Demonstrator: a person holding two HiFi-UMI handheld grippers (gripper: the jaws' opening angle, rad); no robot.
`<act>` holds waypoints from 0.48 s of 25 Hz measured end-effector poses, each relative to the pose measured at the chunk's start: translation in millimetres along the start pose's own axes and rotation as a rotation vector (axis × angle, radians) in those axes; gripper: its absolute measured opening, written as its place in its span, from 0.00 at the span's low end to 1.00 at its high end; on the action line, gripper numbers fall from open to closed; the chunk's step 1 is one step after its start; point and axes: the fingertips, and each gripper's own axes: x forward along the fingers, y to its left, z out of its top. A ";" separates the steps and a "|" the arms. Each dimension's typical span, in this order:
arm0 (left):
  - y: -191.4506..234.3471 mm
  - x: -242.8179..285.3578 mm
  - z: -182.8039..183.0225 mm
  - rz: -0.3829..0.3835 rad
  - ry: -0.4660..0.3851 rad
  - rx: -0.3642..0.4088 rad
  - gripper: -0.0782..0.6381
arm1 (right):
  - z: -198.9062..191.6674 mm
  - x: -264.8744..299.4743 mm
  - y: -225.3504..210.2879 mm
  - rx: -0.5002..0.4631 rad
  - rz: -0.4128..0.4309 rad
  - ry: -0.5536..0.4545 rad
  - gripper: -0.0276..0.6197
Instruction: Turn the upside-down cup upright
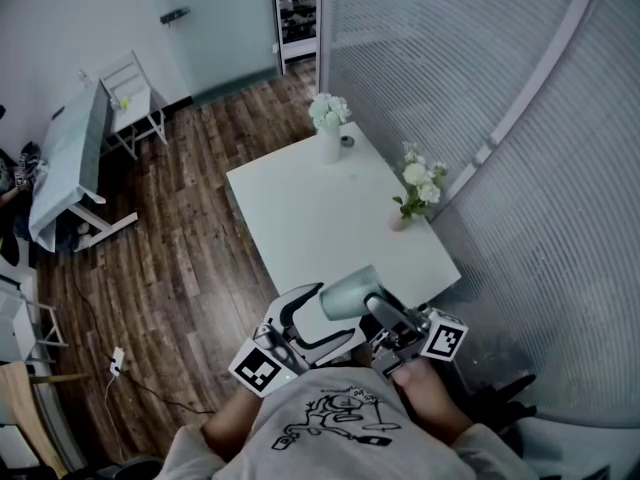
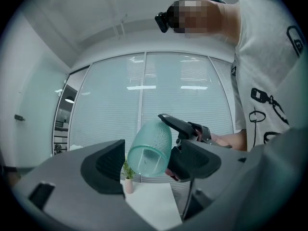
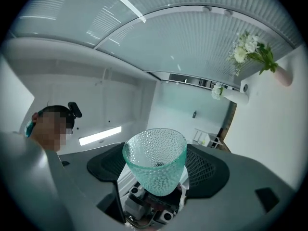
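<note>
**Q:** While the cup (image 3: 154, 153) is sitting in a gripper, how are you entering it?

**A:** Item one: cup, teal dimpled glass. It is sitting deep between the fingers (image 3: 208, 170) of the right gripper (image 3: 158, 170). Its base is lying at their roots and its open mouth is pointing out past their tips. Both pads are pressing on its lower wall, so that gripper is clamping it.

**Q:** And the other tool?

**A:** Item two: left gripper (image 2: 148, 166). Its fingers (image 2: 103, 165) are standing wide apart and gripping nothing. The cup's mouth is facing them from just beyond their tips, and I cannot tell whether anything is touching.

**Q:** What is lying beyond the fingers?

**A:** Item three: white table (image 1: 300, 218), below and ahead of both pairs of fingertips. The cup is hanging clear of it, over the near edge. Items four and five: two flower vases (image 1: 328, 128) (image 1: 412, 196), standing well beyond the fingertips.

**Q:** How is progress reading?

**A:** The cup is lying roughly on its side in the head view, so I am judging the turn as partway done, with picking up and lifting behind it. What seems to be remaining is bringing the mouth fully up, lowering the base onto the table and opening the right fingers.
</note>
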 end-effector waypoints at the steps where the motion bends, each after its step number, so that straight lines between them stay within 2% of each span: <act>1: -0.3 0.1 1.0 -0.002 0.000 0.000 0.62 | -0.6 0.3 0.8 0.019 0.009 -0.005 0.63; 12: -2.9 -0.9 15.4 -0.018 -0.030 0.001 0.62 | -4.2 2.7 10.0 0.162 0.082 -0.049 0.63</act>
